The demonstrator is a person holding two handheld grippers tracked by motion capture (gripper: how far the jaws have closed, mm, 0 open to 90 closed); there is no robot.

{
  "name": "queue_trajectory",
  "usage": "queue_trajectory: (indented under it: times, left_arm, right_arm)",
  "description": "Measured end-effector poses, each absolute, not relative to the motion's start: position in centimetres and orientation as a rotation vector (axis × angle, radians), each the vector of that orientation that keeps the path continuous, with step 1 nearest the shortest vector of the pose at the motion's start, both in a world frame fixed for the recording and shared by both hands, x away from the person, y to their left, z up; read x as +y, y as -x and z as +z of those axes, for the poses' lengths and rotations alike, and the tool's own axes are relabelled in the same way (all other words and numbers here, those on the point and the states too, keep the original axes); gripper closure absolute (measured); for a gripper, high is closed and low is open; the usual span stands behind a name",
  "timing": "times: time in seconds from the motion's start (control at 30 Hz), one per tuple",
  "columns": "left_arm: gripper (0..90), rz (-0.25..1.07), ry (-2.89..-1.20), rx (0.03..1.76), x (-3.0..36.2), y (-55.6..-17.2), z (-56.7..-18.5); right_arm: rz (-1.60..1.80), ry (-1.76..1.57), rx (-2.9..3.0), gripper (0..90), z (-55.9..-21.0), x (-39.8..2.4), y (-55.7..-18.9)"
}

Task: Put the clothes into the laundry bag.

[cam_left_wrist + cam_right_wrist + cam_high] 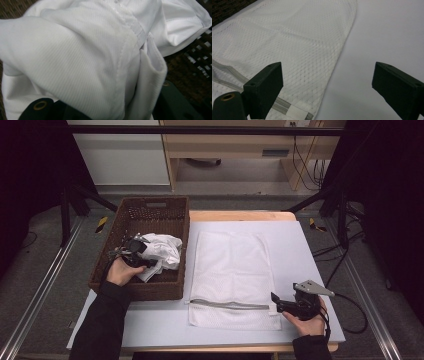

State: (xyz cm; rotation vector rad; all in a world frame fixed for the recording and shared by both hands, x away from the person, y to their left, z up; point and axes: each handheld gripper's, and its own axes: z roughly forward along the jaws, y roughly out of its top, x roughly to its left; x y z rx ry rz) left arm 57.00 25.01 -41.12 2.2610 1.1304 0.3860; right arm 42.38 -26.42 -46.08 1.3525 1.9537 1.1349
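While L gripper (141, 259) sits inside the basket (131, 287), jaws clamped on white cloth (162, 251) bunched at basket's right wall, R gripper (278, 303) rests w/ jaws wide apart, nothing held, well right of basket by mesh bag (232, 270) corner

Grey floor (240, 200), pale wooden desk (225, 145) behind (cables (307, 165) dangling), dark curtains (390, 195) either side.

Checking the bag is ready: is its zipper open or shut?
Shut, it seems: the zipper runs as one flat grey line across the mesh bag, with no gap visible.
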Motion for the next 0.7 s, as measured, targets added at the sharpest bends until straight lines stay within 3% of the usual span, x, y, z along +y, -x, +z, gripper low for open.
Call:
queue_trajectory:
  times: [0.43,0.7]
  left_arm:
    - [64.7,0.567,-1.985,1.095,26.5,-55.6,-37.3]
    - [64.8,0.635,-1.795,1.029,27.6,-53.5,-31.8]
  right_arm:
    - [1.145,-1.355,1.945,11.0,-46.0,-26.5,-42.4]
    - [1.155,-1.342,1.942,11.8,-45.9,-26.5,-42.3]
